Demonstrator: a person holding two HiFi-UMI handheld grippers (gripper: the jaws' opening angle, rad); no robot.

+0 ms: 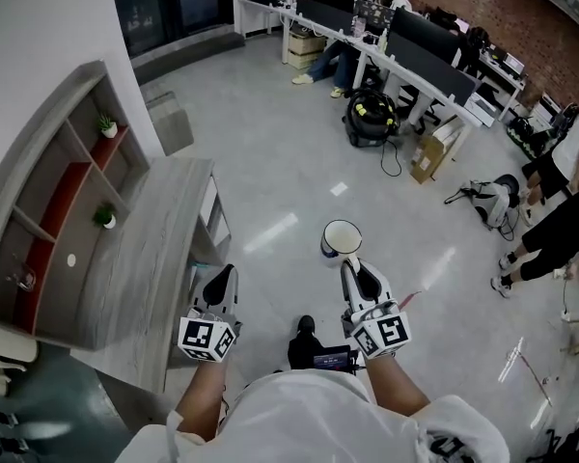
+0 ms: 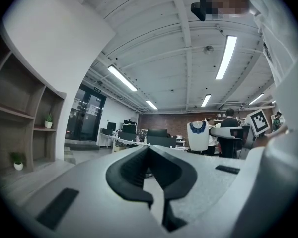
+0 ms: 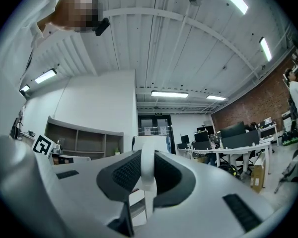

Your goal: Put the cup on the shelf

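A white cup (image 1: 341,238) with a blue band is held up in front of me, with my right gripper (image 1: 353,264) shut on its handle. In the right gripper view the white handle (image 3: 147,168) is pinched between the black pads, and the cup body (image 3: 152,144) stands just beyond them. My left gripper (image 1: 221,278) is shut and holds nothing; its jaws (image 2: 149,150) meet with no gap. From the left gripper view the cup (image 2: 197,136) shows off to the right. The grey shelf (image 1: 54,197) with red back panels stands against the wall to the left.
A grey counter (image 1: 161,249) runs under the shelf, close to my left gripper. Two small potted plants (image 1: 107,125) (image 1: 105,217) sit in shelf compartments. Desks with monitors (image 1: 417,37), a black bag (image 1: 370,117) and standing people (image 1: 558,210) are across the grey floor.
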